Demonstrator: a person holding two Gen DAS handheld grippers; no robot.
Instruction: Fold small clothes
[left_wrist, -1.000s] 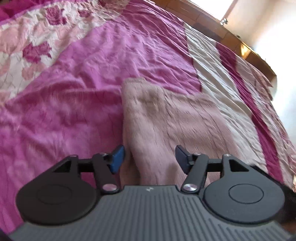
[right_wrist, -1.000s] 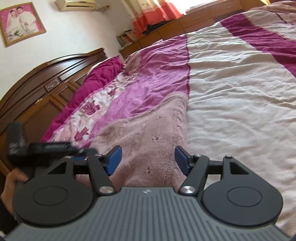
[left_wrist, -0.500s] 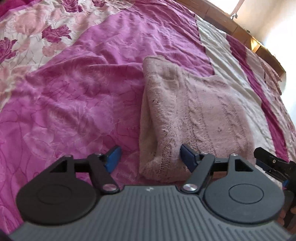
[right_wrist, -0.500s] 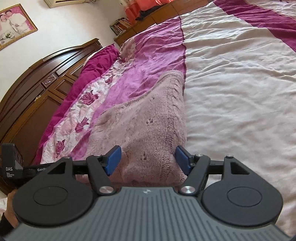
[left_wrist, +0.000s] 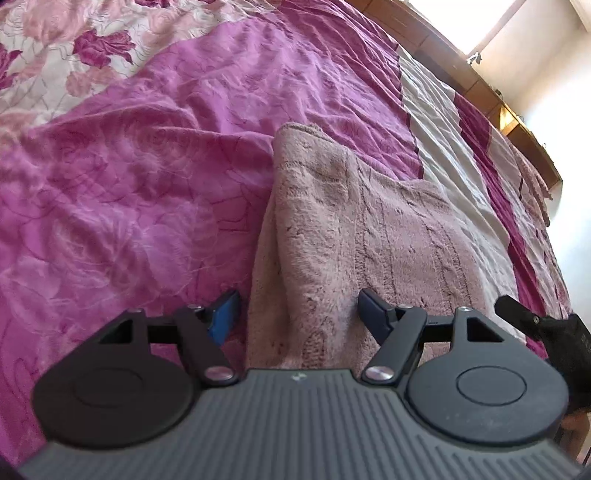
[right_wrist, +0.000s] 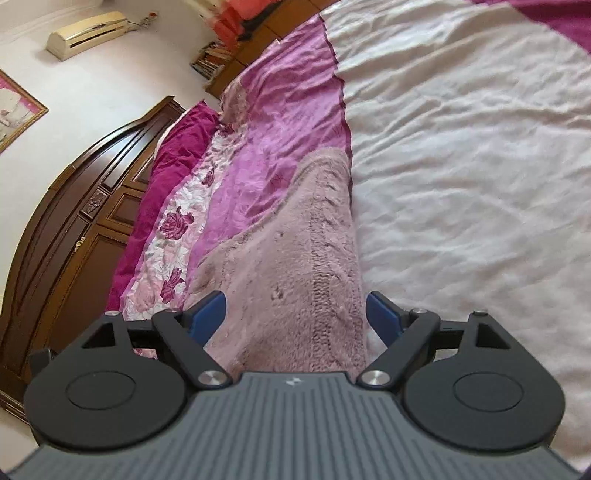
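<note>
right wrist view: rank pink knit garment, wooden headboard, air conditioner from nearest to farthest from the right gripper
1. pink knit garment, between the right gripper's opening jaws, untouched
2. wooden headboard, left side
3. air conditioner, high on the far wall, upper left

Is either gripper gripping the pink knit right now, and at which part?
Neither. The left gripper stands open astride the pink knit garment's near left edge; the right gripper is opening around its near right edge, pads clear.

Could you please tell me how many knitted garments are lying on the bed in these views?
1. A single pink knitted garment lies folded on the bedspread, across its magenta and cream stripes, just ahead of both claws. Others may lie outside the views.
</note>
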